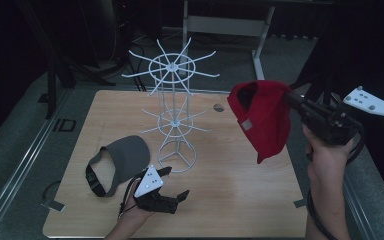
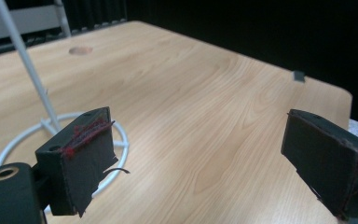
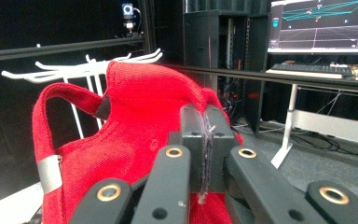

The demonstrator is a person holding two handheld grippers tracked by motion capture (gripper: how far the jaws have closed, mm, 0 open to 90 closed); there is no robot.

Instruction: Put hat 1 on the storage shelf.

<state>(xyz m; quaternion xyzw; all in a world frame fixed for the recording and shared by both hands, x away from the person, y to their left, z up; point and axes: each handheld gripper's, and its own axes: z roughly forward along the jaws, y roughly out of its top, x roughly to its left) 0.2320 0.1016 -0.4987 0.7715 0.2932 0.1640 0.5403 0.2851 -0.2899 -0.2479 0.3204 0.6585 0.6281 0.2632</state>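
High view: the right tool (image 1: 291, 98) holds the red cap (image 1: 260, 117) aloft, right of the white wire rack (image 1: 176, 107); a grey visor (image 1: 122, 161) lies on the tabletop (image 1: 240, 195). Left gripper view: left tool (image 2: 205, 158) spread apart, gripping nothing. Right gripper view: jaws clamped on the cap's red knit fabric, with a grey tab on its strap.

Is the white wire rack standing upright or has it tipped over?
Upright. The white wire rack stands on its ring base on the table, its pole vertical, both tiers of hooks spread level.
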